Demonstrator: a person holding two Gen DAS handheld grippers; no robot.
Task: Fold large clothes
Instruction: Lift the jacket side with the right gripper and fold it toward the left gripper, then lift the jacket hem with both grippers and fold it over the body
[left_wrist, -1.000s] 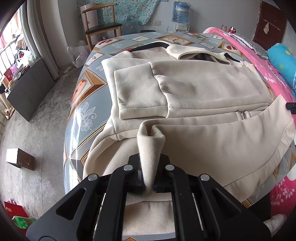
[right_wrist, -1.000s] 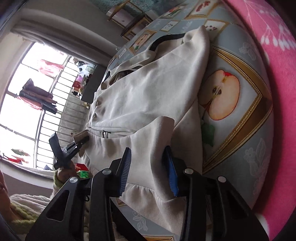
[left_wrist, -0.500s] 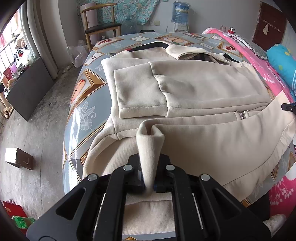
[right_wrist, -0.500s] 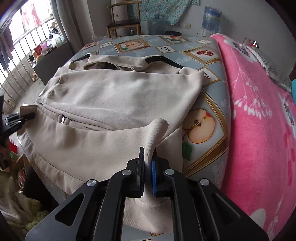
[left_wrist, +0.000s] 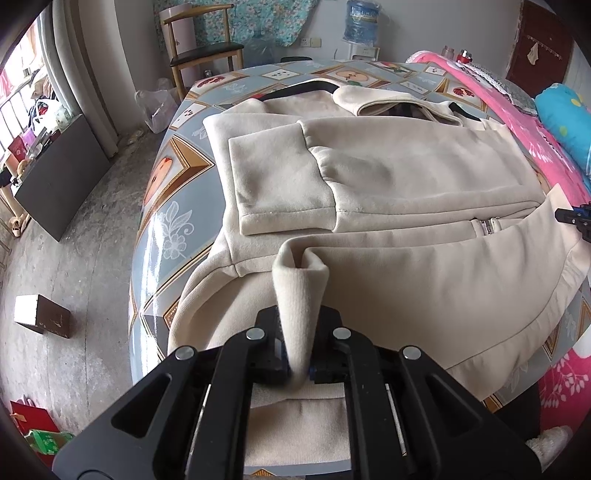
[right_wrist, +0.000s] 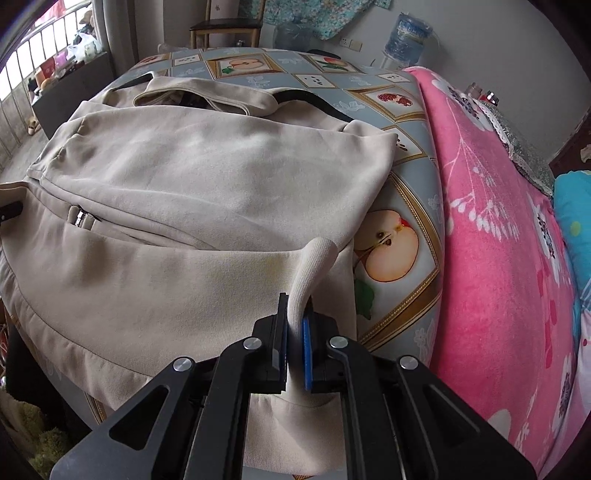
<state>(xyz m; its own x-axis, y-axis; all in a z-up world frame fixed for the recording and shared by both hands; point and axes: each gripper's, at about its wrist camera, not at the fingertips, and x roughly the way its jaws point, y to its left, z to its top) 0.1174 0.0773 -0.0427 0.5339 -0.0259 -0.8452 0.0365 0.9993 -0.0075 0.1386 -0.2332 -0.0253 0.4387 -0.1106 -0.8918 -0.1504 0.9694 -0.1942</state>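
The right gripper (right_wrist: 295, 349) is now clamped on a pinch of the jacket (right_wrist: 207, 192) hem; a second ago its jaws stood apart around that same fold and the view was rolled sideways. The wrist has since swung round to level and the jaws have come together on the cloth. The blue pads (right_wrist: 306, 343) press the beige fabric from both sides, with a ridge of cloth rising out between them.

The left gripper (left_wrist: 299, 354) is unchanged: it stays clamped on its own pinch of hem, in the same place as a second ago, fabric standing up in a cone between the jaws.

The jacket lies flat on the bed (left_wrist: 162, 206), collar (left_wrist: 391, 101) toward the far edge, hem at the near edge and partly hanging over it. One sleeve (left_wrist: 277, 184) is already folded across the chest. The zipper pull (left_wrist: 485, 225) sits mid-front. A pink blanket (right_wrist: 498, 258) covers the bed's right side, just beside the jacket.

What it means: both near hem corners are now gripped, left-side corner by the left gripper, right-side corner by the right. That looks like the setup for lifting the hem and carrying it toward the collar for a crosswise fold. That fold is not yet begun; the hem is barely off the bed. Risk: the pinches are thin, so one layer could slip free on the lift.
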